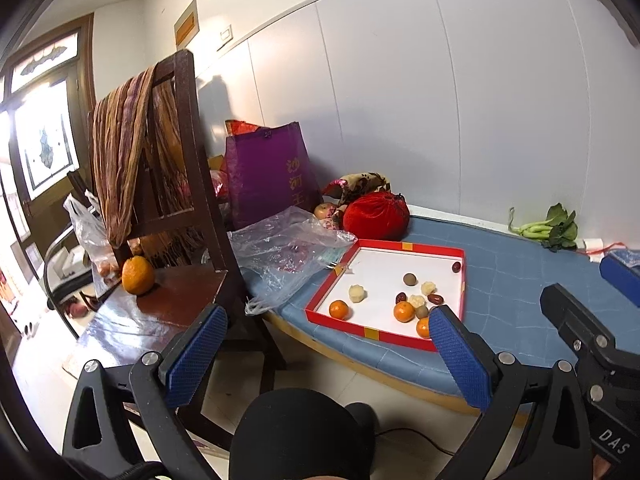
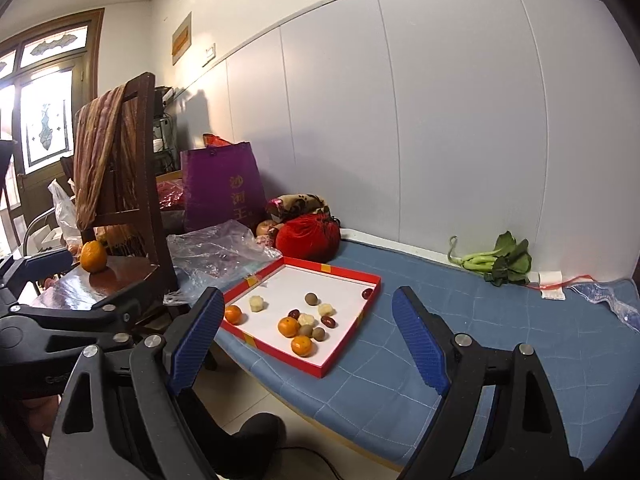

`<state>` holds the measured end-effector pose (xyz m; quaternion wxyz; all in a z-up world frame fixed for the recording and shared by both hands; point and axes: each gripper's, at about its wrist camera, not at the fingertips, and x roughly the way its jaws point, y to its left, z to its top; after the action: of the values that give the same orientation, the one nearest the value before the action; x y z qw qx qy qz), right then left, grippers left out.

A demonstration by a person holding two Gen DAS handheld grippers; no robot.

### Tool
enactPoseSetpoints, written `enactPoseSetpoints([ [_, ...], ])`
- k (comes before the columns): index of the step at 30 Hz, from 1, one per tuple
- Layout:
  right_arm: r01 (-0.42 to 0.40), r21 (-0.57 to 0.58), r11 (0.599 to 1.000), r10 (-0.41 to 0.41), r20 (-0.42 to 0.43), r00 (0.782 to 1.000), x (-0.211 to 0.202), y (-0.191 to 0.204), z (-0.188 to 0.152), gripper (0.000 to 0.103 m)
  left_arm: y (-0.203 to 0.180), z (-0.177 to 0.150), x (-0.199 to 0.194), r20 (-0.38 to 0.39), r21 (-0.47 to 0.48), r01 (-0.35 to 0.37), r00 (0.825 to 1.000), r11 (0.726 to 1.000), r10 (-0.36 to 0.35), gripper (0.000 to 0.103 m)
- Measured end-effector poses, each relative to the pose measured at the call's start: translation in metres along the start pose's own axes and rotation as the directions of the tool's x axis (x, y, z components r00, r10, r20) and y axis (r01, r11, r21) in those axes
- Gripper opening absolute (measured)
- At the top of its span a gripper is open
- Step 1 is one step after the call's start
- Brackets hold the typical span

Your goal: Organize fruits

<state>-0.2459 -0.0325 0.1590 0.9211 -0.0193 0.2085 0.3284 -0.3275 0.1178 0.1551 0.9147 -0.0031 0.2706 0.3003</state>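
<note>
A red-rimmed white tray (image 1: 412,246) (image 2: 332,269) lies on the blue quilted table. It holds three small oranges (image 1: 339,309) (image 2: 288,327), pale lumpy fruits (image 1: 357,293) (image 2: 257,303), brown round fruits (image 1: 409,279) (image 2: 311,299) and dark red dates (image 1: 456,267) (image 2: 329,322). A bigger orange (image 1: 137,274) (image 2: 93,256) sits on the wooden chair seat. My left gripper (image 1: 329,344) is open and empty, short of the tray's near edge. My right gripper (image 2: 308,328) is open and empty, also in front of the tray.
A wooden chair (image 1: 188,184) with a striped cloth stands left of the table. A clear plastic bag (image 1: 280,252), a purple bag (image 1: 266,172) and a red pouch (image 1: 376,216) lie behind the tray. Green vegetables (image 2: 500,260) lie at the back right by the wall.
</note>
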Motion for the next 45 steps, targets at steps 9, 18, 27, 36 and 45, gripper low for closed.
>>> enactPoseSetpoints([
  [9,-0.004,-0.018,1.000,0.004,-0.015,1.000,-0.001,0.012,-0.001,0.087,0.015,-0.001,-0.006,0.008,-0.029,-0.007,1.000,1.000,0.008,0.102],
  [18,-0.016,-0.043,0.999,0.016,-0.003,1.000,-0.008,0.022,0.002,0.087,0.026,0.000,-0.018,0.027,-0.056,-0.010,1.000,0.998,0.012,0.102],
  [27,-0.012,-0.048,0.999,0.013,0.017,1.000,-0.017,0.026,0.005,0.087,0.030,0.002,-0.030,0.045,-0.067,-0.016,0.999,0.998,0.020,0.102],
  [36,-0.015,-0.048,0.999,0.016,0.026,1.000,-0.021,0.030,0.007,0.087,0.029,0.003,-0.036,0.047,-0.065,-0.017,0.999,0.998,0.020,0.102],
  [45,-0.015,-0.046,0.999,0.016,0.032,0.999,-0.024,0.029,0.010,0.087,0.028,0.003,-0.037,0.046,-0.068,-0.011,0.999,0.998,0.014,0.102],
])
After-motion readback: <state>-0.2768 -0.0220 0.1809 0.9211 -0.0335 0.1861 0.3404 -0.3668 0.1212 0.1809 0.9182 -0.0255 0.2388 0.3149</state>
